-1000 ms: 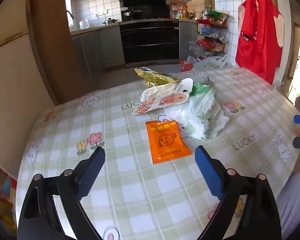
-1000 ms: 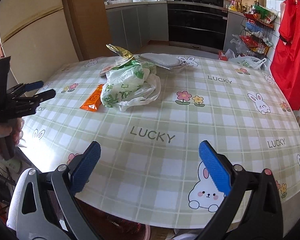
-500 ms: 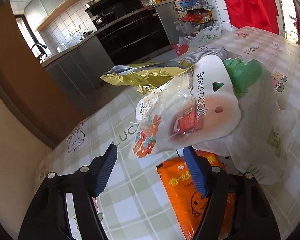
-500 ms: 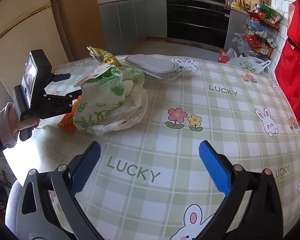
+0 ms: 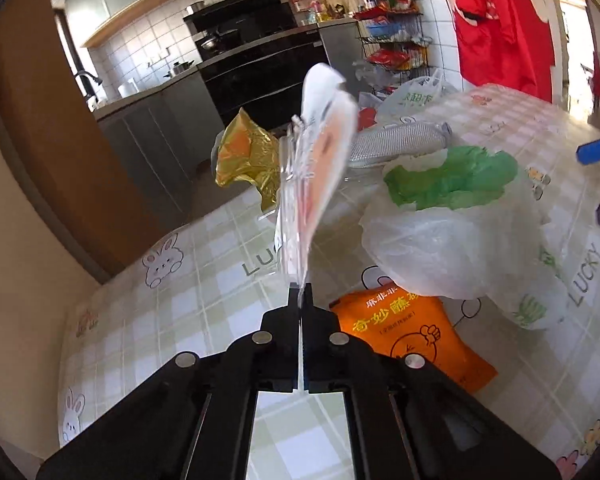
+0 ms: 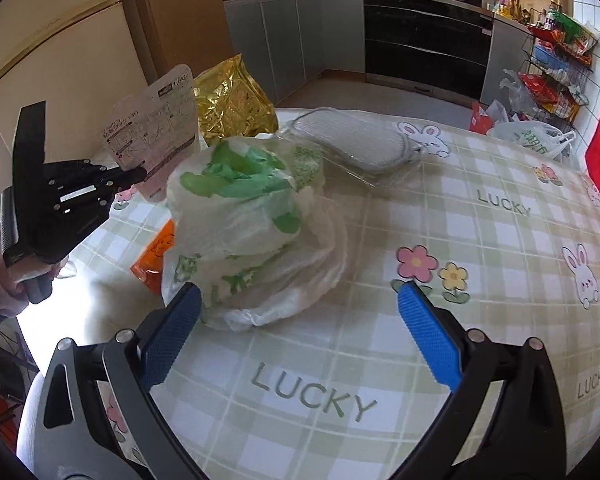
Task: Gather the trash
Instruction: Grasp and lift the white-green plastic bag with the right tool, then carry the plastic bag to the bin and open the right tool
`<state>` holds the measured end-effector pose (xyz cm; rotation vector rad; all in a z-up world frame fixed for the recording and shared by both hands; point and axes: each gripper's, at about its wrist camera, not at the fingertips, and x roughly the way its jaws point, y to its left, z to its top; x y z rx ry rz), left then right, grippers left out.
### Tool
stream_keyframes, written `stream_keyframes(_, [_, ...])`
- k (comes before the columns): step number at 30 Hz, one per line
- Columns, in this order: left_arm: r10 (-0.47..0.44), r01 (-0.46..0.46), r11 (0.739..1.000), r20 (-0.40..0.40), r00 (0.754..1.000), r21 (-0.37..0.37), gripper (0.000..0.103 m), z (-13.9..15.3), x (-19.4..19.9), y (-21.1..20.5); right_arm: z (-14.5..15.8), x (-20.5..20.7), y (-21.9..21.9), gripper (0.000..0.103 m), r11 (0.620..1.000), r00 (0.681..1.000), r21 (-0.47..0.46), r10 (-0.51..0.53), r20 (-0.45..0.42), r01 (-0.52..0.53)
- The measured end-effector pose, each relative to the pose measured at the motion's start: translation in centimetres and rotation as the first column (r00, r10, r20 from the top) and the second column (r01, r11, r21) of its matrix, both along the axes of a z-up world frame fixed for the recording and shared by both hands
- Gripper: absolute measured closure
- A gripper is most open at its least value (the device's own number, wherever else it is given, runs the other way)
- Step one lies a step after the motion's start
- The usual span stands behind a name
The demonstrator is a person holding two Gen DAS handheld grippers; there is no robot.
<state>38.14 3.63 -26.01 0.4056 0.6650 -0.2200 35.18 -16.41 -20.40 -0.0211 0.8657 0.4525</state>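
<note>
the left tool (image 5: 300,300) is clenched on the bottom edge of a clear hook package (image 5: 316,168), its fingers meeting with only the thin plastic between them. the package stands up on edge from the grip, lifted clear of the bench (image 5: 148,320). in the right wrist view the same package (image 6: 156,120) shows its printed back, pinched at a lower corner by the left tool (image 6: 134,174).

the right tool (image 6: 300,328) is released, jaws wide apart, hovering low just in front of the white-and-green plastic bag (image 6: 252,224), which sits slumped on the bench with no visible mouth facing up.

just beside the bag's near left side lies an orange sachet (image 5: 408,336), flat and partly under the bag's edge. beyond the bag are a gold foil wrapper (image 6: 232,100) and a mesh pad in clear wrap (image 6: 360,144).

to do this step well, i would judge: keep the pinch firm, since the package is stiff and slick. the right tool should catch a loose fold near the bag's top and pull it open. then lower the package in edge first, and let go only once it is inside.
</note>
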Motion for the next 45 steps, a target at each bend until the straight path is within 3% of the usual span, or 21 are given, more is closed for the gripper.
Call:
stream_keyframes(7, [0.053, -0.058, 0.979, -0.030, 0.998, -0.197, 0.102, 2.8, -5.3, 3.2, -0.8, 3.6, 5.1, 0.006, 0.999, 1.000, 0.028, 0.020, 0.012, -0.020])
stream_keyframes(12, [0.130, -0.135, 0.935, -0.037, 0.991, -0.329, 0.102, 4.2, -9.6, 5.5, -3.1, 5.0, 6.3, 0.007, 1.000, 0.998, -0.007, 0.005, -0.062, -0.006])
stream_keyframes(13, [0.146, -0.151, 0.921, -0.040, 0.988, -0.359, 0.102, 4.4, -10.4, 5.8, -3.5, 5.1, 6.1, 0.020, 1.000, 0.996, -0.006, 0.009, -0.084, -0.009])
stream_keyframes(16, [0.203, -0.200, 0.884, -0.038, 0.978, -0.423, 0.102, 4.8, -13.2, 6.5, -4.1, 4.4, 5.0, 0.044, 0.999, 0.991, 0.037, 0.008, -0.135, -0.003])
stream_keyframes(19, [0.245, -0.238, 0.845, -0.049, 0.968, -0.479, 0.102, 4.7, -15.7, 6.8, -3.8, 2.9, 3.8, 0.066, 0.999, 0.993, 0.035, -0.017, -0.120, 0.021])
stream_keyframes(24, [0.266, -0.277, 0.785, -0.102, 0.959, -0.555, 0.102, 4.5, -18.8, 7.4, -2.8, -0.7, 1.3, 0.070, 0.992, 0.993, 0.096, -0.077, -0.088, 0.085])
stream_keyframes(27, [0.279, -0.297, 0.763, -0.122, 0.953, -0.575, 0.102, 4.6, -20.3, 7.8, -2.0, -3.3, -0.5, 0.070, 0.982, 0.991, 0.144, -0.111, -0.073, 0.120])
stream_keyframes(32, [0.274, -0.322, 0.746, -0.173, 0.946, -0.583, 0.102, 4.5, -21.6, 7.9, 0.1, -8.2, -2.5, 0.070, 0.980, 0.993, 0.157, -0.119, -0.022, 0.121])
stream_keyframes(45, [0.223, -0.250, 0.764, -0.120, 0.967, -0.594, 0.102, 8.0, -26.6, 5.0, 5.0, -18.3, -3.9, 0.070, 0.990, 0.994, 0.130, -0.074, 0.080, 0.063])
